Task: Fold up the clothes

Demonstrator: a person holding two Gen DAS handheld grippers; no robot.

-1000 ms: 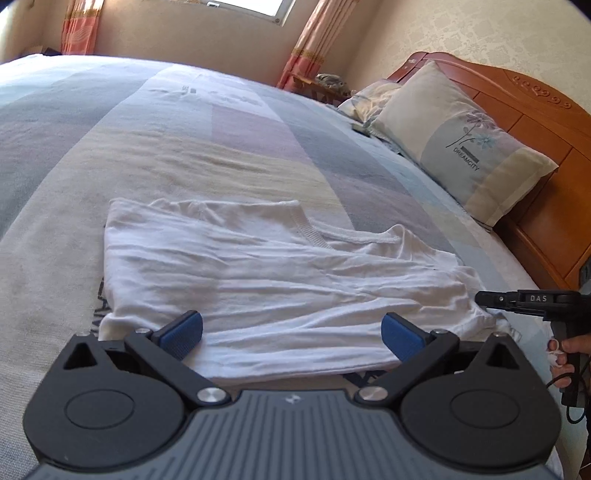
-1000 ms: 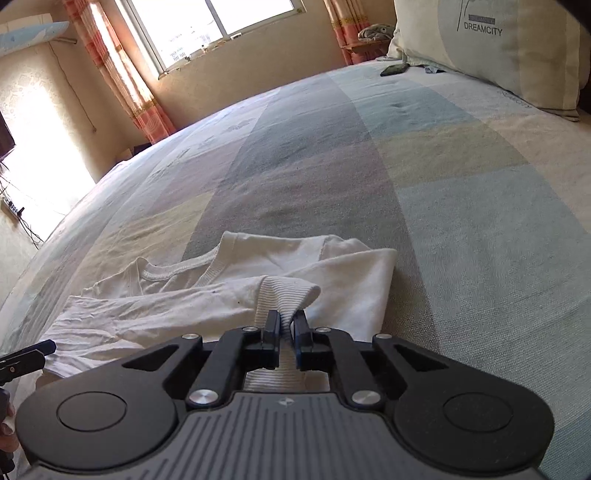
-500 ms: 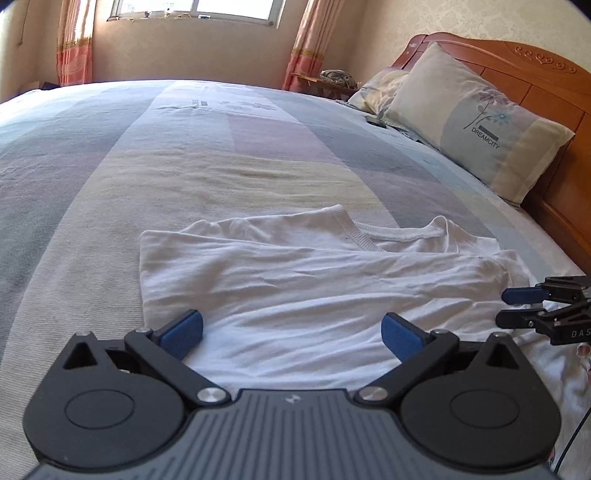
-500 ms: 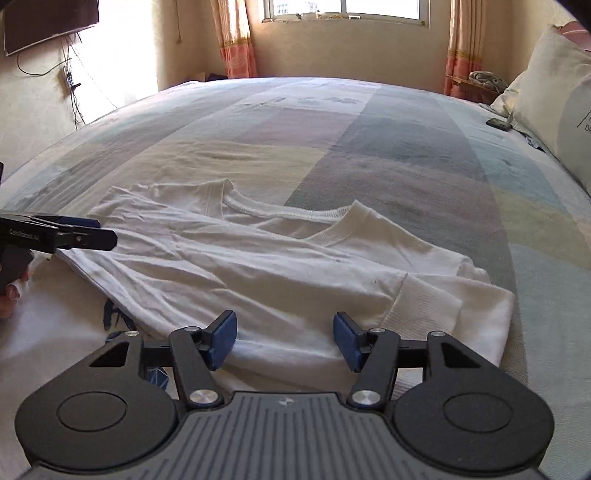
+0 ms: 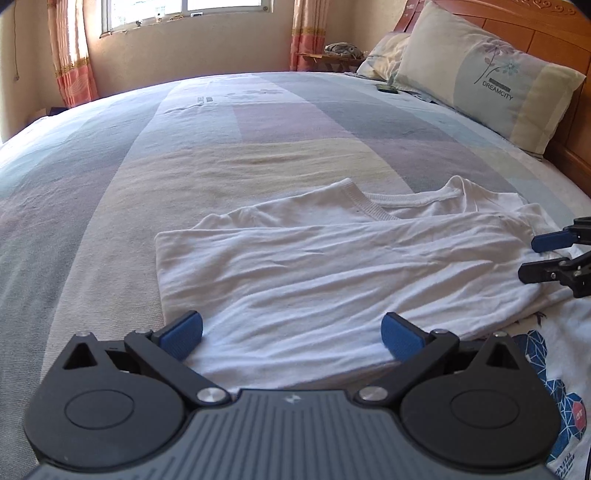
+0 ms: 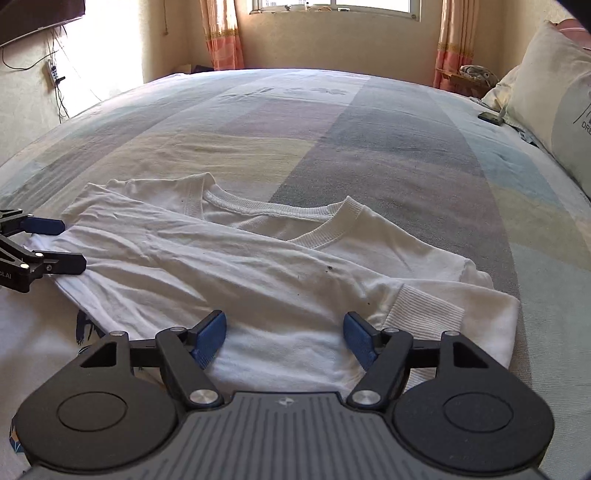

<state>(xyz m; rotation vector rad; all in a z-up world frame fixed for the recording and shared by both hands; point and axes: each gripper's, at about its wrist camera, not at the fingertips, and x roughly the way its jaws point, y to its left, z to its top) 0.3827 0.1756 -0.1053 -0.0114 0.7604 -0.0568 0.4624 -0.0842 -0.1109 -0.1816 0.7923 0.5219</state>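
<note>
On bed [image 5: 258,155]: white shirt [image 5: 332,273], sleeve folded across | left gripper [image 5: 291,334], right gripper [image 6: 282,334] spread wide, empty | right released cuff [image 6: 424,306] since 1 s ago

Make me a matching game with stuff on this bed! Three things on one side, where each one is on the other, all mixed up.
Things:
1. white shirt
2. pillow
3. ribbed cuff

Places:
A. against the wooden headboard
B. spread flat in front of both open tongs
C. folded across the shirt, near the right tongs

Pairs: 1-B, 2-A, 3-C
</note>
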